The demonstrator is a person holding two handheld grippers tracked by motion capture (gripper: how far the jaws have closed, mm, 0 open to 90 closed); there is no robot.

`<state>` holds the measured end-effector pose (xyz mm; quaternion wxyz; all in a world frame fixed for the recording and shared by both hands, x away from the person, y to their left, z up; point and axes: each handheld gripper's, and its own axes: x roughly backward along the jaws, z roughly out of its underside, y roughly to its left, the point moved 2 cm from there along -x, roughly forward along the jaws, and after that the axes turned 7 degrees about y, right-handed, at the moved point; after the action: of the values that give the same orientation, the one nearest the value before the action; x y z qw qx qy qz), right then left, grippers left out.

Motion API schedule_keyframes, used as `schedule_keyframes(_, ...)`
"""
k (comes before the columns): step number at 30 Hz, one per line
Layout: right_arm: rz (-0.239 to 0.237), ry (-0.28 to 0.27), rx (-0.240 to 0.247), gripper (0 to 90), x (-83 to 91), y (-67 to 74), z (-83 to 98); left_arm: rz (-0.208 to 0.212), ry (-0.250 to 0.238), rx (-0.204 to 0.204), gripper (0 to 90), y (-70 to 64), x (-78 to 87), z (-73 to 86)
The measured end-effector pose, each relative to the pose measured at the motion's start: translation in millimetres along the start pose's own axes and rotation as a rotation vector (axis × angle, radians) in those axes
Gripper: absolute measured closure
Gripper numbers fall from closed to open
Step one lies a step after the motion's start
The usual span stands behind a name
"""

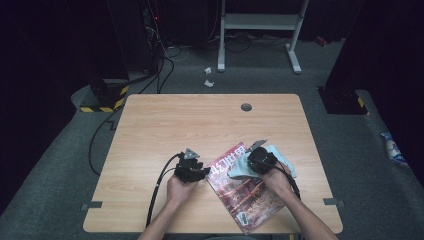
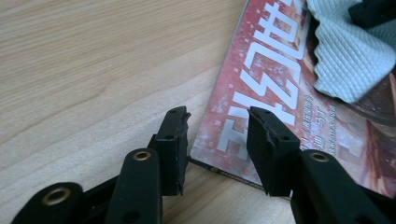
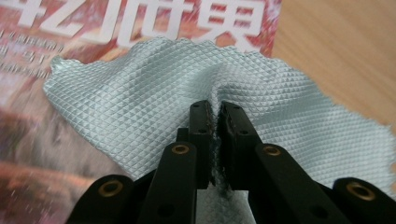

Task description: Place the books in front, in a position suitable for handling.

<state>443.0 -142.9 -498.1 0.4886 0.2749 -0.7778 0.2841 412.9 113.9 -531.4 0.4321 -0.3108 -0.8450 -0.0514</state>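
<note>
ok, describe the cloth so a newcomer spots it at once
Start at the wooden table, then find the red magazine near its front right. The cloth lies over the magazine's top corner, pinched in the right tongs: pale blue-green, with a fine diamond weave and wavy edge.

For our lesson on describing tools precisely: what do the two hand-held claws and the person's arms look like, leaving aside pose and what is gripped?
Both are black. The left claw has two flat rectangular jaws on link arms with brass-coloured rivets; the right claw is built alike. From above, each carries a grey three-cornered plate on top and trails a black cable toward the table's near edge. The forearms are bare, with no sleeves or gloves visible.
</note>
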Motion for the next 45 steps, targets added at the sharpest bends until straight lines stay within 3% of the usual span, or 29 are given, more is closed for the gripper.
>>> schedule_keyframes(5,0.015,0.007,0.003,83.1,-7.2,3.5,-20.6,-0.029,-0.003,0.024,57.3,9.1,3.6,1.1)
schedule_keyframes(6,0.012,0.008,0.015,83.1,-8.2,8.0,-23.6,-0.017,-0.006,0.037,56.9,9.6,3.6,1.7)
schedule_keyframes(10,-0.018,0.007,0.097,83.2,-10.9,33.4,-33.3,-0.035,-0.015,0.024,56.8,9.7,2.6,1.7)
schedule_keyframes(11,-0.041,0.0,0.135,83.2,-11.6,42.6,-36.5,-0.038,-0.018,0.024,56.8,9.5,2.2,1.6)
schedule_keyframes(16,-0.128,-0.022,0.206,83.2,-11.2,75.5,-46.5,-0.046,-0.022,0.019,56.4,9.3,1.7,1.7)
schedule_keyframes(20,-0.16,-0.026,0.233,82.9,-11.5,86.4,-51.9,-0.045,-0.028,0.021,56.3,9.0,1.3,2.0)
schedule_keyframes(22,-0.158,-0.029,0.229,82.8,-12.8,79.4,-51.9,-0.044,-0.03,0.02,56.3,9.1,1.3,2.3)
schedule_keyframes(25,-0.046,-0.013,0.189,82.8,-16.0,55.2,-49.5,-0.045,-0.039,0.016,56.4,9.2,1.1,3.2)
schedule_keyframes(28,0.01,0.021,0.086,82.9,-16.2,16.8,-46.0,-0.047,-0.04,0.017,56.4,9.0,1.2,3.4)
schedule_keyframes(30,0.016,0.04,0.042,83.0,-15.5,2.3,-44.0,-0.048,-0.04,0.018,56.4,8.9,1.2,3.4)
schedule_keyframes(32,0.025,0.045,0.042,83.2,-15.6,1.4,-44.0,-0.048,-0.04,0.018,56.4,8.9,1.2,3.4)
schedule_keyframes(33,0.036,0.054,0.053,83.2,-15.8,5.1,-44.9,-0.048,-0.039,0.018,56.4,8.8,1.2,3.3)
schedule_keyframes(35,-0.002,0.042,0.082,83.2,-16.5,17.5,-49.1,-0.047,-0.037,0.02,56.5,8.7,1.0,2.7)
schedule_keyframes(37,-0.024,0.03,0.145,83.2,-18.2,39.8,-57.1,-0.047,-0.037,0.019,56.4,8.8,1.0,2.7)
schedule_keyframes(39,-0.087,0.017,0.186,83.2,-20.0,57.0,-64.7,-0.048,-0.036,0.021,56.4,8.6,1.1,2.7)
schedule_keyframes(42,-0.129,-0.005,0.241,83.2,-21.3,82.6,-77.9,-0.05,-0.034,0.022,56.5,8.5,1.2,2.7)
schedule_keyframes(45,-0.141,-0.012,0.255,83.1,-23.2,85.6,-82.8,-0.051,-0.035,0.024,56.5,8.2,1.1,2.6)
